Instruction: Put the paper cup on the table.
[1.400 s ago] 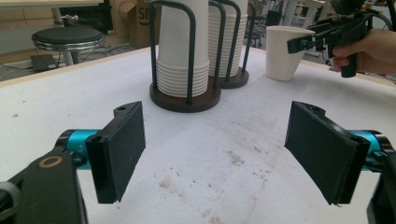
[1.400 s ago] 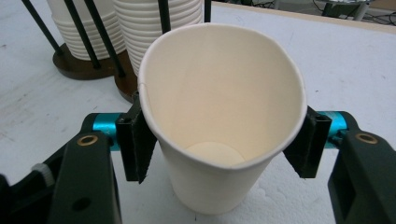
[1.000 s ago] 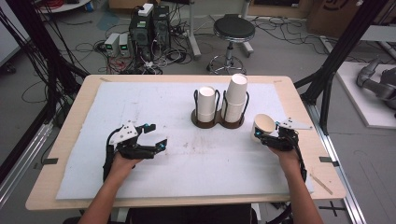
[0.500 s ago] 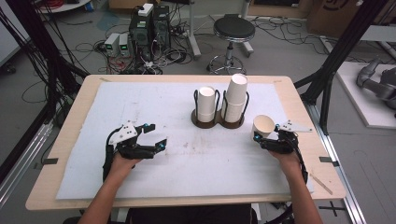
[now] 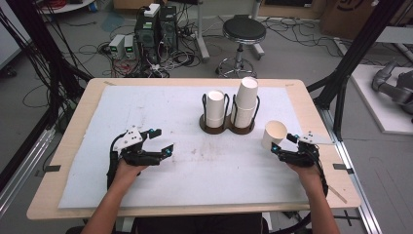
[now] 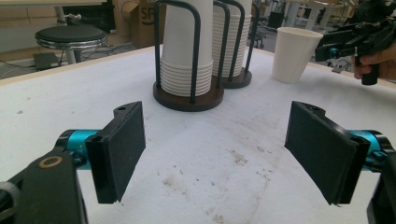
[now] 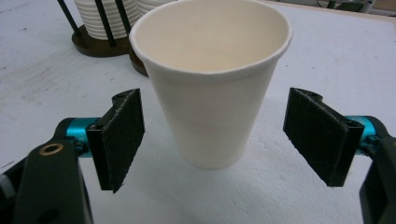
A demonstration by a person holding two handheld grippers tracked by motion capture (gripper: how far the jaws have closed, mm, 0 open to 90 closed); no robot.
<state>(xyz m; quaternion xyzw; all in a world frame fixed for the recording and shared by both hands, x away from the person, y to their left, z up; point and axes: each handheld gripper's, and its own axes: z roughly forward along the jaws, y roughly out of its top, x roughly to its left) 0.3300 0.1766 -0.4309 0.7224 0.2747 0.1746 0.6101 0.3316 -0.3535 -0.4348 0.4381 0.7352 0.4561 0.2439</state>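
While the paper cup [image 5: 274,134] stood upright at the right of the high view, its mouth pointed up and its long axis was vertical. In the right gripper view it stood on the tabletop [image 5: 219,165] between the jaws of the right tongs [image 5: 285,144], which had just been opening, wide and touching nothing. The left tongs [image 5: 162,142] were wide open and empty.

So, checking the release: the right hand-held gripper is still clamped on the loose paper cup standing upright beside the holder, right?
Not clamped. The right hand-held gripper has just opened; its jaws stand clear either side of the paper cup, as the right gripper view shows. The cup does stand upright beside the holder.
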